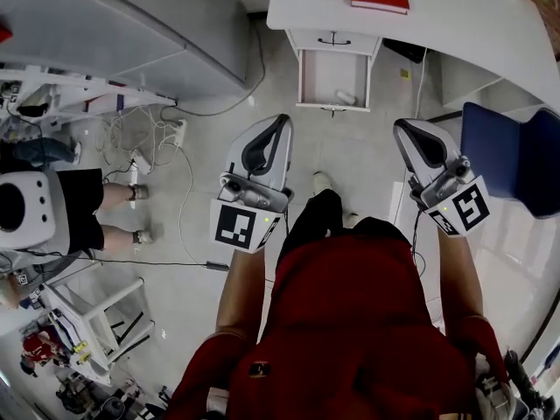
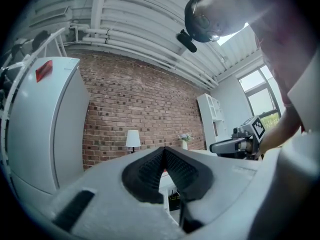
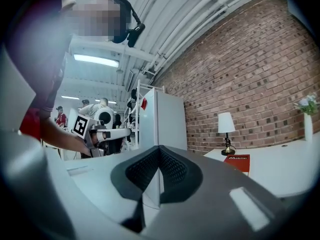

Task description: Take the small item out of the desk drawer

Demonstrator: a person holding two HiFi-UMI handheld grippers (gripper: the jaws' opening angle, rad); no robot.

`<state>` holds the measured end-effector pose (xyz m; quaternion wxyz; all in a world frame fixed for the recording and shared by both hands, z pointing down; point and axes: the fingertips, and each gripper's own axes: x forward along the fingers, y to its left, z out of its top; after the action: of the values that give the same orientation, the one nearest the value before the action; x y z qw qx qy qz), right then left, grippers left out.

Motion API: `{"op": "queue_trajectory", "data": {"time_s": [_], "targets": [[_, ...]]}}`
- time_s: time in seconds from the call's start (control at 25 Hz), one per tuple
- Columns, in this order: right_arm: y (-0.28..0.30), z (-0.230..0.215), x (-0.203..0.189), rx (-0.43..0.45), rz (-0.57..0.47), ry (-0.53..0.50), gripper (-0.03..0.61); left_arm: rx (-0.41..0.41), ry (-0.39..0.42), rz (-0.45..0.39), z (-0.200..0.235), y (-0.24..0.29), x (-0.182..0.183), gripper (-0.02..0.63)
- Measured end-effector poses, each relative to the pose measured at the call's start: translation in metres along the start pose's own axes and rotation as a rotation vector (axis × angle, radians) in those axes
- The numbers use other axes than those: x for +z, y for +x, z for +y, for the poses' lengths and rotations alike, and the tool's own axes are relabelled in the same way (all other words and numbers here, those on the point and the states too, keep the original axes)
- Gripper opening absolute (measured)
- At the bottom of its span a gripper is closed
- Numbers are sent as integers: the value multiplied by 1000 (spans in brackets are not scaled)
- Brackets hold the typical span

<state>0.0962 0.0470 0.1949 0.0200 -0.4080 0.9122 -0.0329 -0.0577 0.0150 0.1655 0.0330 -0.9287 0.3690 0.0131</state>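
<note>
Head view: I am holding left hand-held gripper (image 1: 282, 122) and right hand-held gripper (image 1: 400, 128) level, both pressed together, empty, facing table (image 1: 472, 24); drawer (image 1: 325, 75) standing open, exposing small item (image 1: 346, 99) for pickup.

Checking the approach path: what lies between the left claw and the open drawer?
Nothing: in the head view only bare floor shows between the left claw and the drawer.

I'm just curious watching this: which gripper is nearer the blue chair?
Right. In the head view the right gripper sits just left of the blue chair; the left gripper is well beyond it, farther left.
</note>
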Motion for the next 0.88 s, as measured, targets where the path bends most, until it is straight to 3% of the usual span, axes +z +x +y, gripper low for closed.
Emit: {"op": "queue_trajectory", "data": {"time_s": [0.4, 0.88], "targets": [[75, -29, -37, -31, 96, -33, 12, -52, -52, 9, 66, 34, -43, 3], [129, -71, -116, 26, 269, -89, 12, -73, -65, 68, 93, 72, -112, 3]]}}
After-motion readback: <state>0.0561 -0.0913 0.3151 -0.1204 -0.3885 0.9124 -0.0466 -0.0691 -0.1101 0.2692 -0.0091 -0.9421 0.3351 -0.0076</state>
